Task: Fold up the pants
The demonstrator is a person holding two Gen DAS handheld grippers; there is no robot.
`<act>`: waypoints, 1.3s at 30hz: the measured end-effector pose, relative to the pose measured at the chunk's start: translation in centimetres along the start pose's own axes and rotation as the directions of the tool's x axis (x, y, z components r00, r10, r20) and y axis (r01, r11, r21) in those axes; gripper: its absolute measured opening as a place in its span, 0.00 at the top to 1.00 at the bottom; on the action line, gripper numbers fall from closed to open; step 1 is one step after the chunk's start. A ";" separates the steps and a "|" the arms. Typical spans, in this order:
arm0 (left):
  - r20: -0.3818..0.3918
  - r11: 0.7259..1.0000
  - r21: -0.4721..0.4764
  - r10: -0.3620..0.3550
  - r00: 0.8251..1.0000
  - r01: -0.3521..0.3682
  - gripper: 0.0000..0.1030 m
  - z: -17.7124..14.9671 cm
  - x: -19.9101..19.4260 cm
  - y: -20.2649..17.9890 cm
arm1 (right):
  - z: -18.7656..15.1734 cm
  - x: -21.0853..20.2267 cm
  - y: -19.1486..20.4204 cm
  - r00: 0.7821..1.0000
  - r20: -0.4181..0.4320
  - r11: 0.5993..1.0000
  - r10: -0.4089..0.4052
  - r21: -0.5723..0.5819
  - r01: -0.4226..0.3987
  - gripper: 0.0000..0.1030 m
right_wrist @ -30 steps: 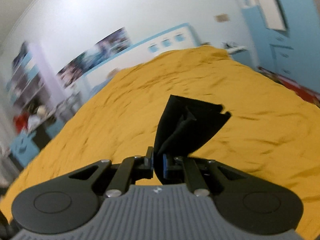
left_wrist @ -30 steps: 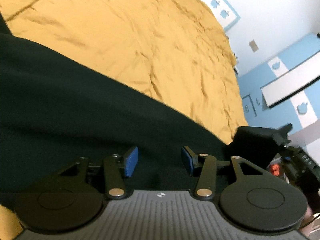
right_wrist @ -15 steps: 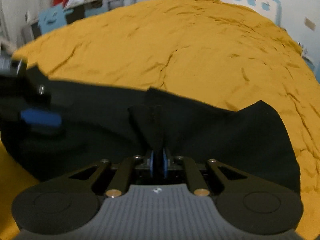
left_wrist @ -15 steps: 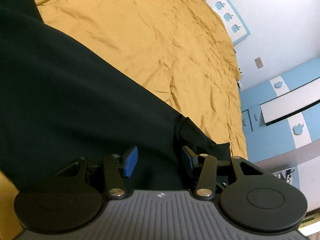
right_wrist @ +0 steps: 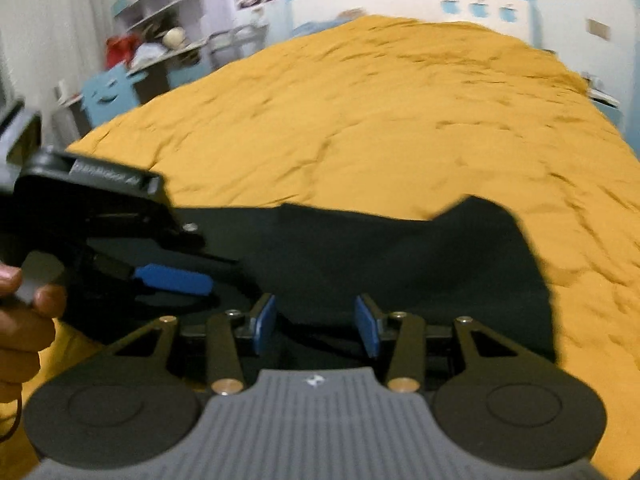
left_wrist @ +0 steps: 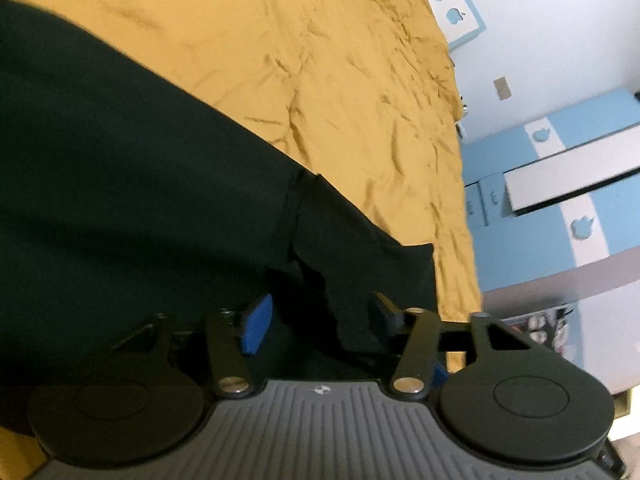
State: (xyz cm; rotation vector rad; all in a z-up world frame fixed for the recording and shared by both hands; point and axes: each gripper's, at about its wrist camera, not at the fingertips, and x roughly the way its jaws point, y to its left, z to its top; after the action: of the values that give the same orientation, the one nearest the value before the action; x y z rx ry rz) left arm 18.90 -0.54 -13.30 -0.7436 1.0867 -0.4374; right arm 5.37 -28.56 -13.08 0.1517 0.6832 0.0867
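Nearest, the right gripper [right_wrist: 316, 330] sits low over the near edge of the black pants [right_wrist: 400, 264], its jaws just opened about halfway; dark cloth lies between the pads, gripped by neither. The left gripper [left_wrist: 318, 320] is just beside it on the left (its blue pad [right_wrist: 172, 279] shows in the right view), jaws also just widened, a loose fold between them. The pants stretch left to right across the near part of the yellow bedspread [right_wrist: 400, 120], which runs bare to the far wall.
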 end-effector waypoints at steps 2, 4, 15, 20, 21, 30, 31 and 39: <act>0.008 1.000 -0.011 0.021 1.000 -0.021 0.32 -0.2 0.6 -0.1 | 0.0 -0.9 -1.8 0.999 0.028 0.998 -0.022 0.054 0.021 0.60; 0.022 1.000 -0.024 0.016 1.000 -0.015 0.32 -0.2 1.5 -0.2 | 0.2 -1.6 -3.5 0.998 0.054 0.993 -0.036 0.112 0.030 0.60; 0.081 0.999 -0.043 -0.007 0.997 0.011 0.94 -1.5 0.8 0.1 | -0.1 -2.4 -8.1 0.988 0.059 0.962 -0.141 0.243 0.123 0.60; 0.150 0.997 -0.081 -0.007 0.989 0.019 0.94 -1.3 -3.0 2.0 | 0.7 -2.3 -8.2 0.987 0.071 0.960 -0.143 0.252 0.121 0.60; 0.146 0.998 -0.070 0.001 0.989 0.010 0.94 -1.1 -3.3 2.3 | 0.9 -1.9 -8.0 0.989 0.061 0.963 -0.136 0.243 0.117 0.60; 0.381 0.997 -0.068 0.049 0.923 -0.025 0.94 -3.4 -7.0 3.3 | 0.3 1.1 -6.6 0.989 -0.103 0.978 -0.107 0.169 0.123 0.60; 0.371 0.996 -0.084 0.044 0.927 -0.014 0.94 -3.3 -7.1 3.8 | 0.2 0.7 -6.7 0.993 -0.076 0.978 -0.088 0.181 0.100 0.60; 0.313 0.989 -0.124 0.116 0.942 -0.081 0.93 -3.3 -7.7 4.6 | 0.5 0.1 -3.4 0.999 0.006 0.994 -0.051 0.097 0.050 0.60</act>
State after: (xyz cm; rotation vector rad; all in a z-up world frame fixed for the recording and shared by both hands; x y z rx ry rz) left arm 12.50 6.51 -12.64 -0.8207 0.8413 -0.1632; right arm 5.91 -31.94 -13.31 0.2275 0.6823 0.0047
